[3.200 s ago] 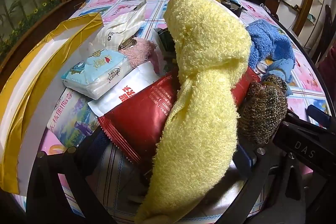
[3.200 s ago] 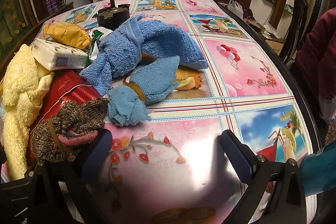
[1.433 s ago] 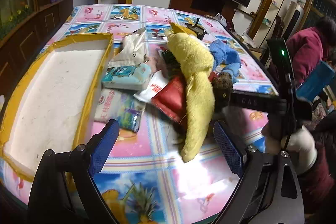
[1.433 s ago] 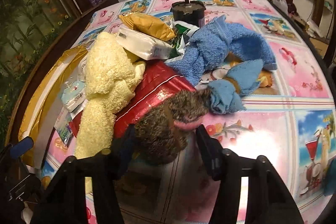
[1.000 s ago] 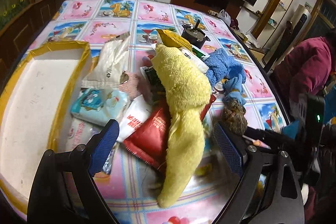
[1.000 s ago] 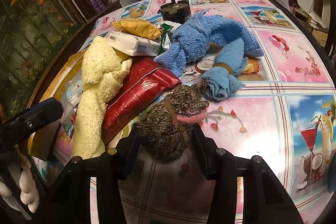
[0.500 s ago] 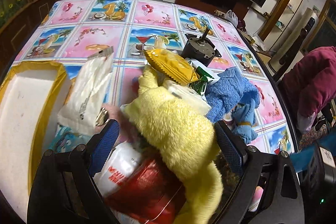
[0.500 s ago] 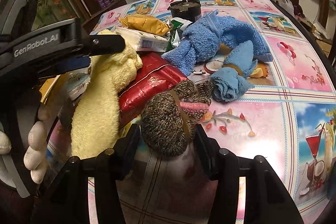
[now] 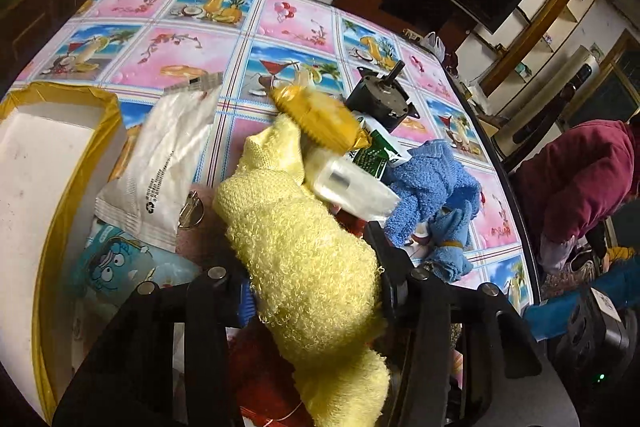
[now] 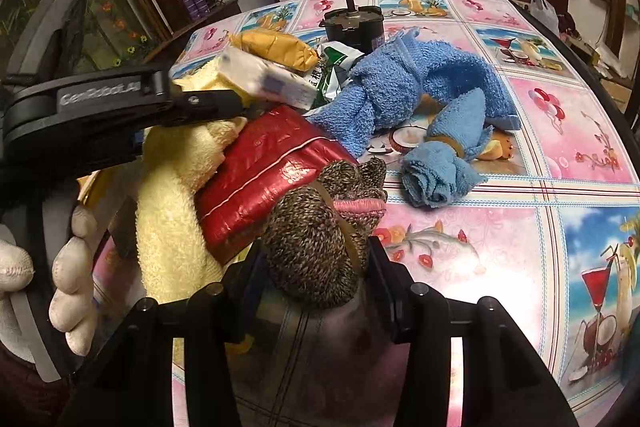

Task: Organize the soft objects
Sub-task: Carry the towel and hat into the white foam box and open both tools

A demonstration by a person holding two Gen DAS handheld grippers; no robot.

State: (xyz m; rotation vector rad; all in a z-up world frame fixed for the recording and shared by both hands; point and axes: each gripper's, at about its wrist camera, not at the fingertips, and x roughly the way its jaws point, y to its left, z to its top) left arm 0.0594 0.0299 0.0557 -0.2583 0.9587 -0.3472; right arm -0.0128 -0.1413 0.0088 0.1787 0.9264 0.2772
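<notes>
The left gripper [image 9: 312, 291] is pinching the yellow towel [image 9: 296, 251] between its two fingers, and the right gripper [image 10: 316, 279] is squeezing the brown knitted roll [image 10: 316, 239] the same way, so both tongs are closed on cloth. Both soft things are still sitting at the pile, just beside the red foil packet [image 10: 264, 171]: the towel on its left, the knitted roll against its near right corner. The blue towel [image 10: 408, 91] is lying untouched on the far right side of that packet, spread over the tablecloth [image 10: 520, 227] (one end of it is bound into a roll).

The white box with the yellow rim [image 9: 44, 163] is standing well to the left of the packet and is showing no cloth inside, as far as can be seen. Judging from this, the sorting is only beginning: two pieces are being gripped, nothing is being stored yet, and the blue towel is waiting among the snack bags.
</notes>
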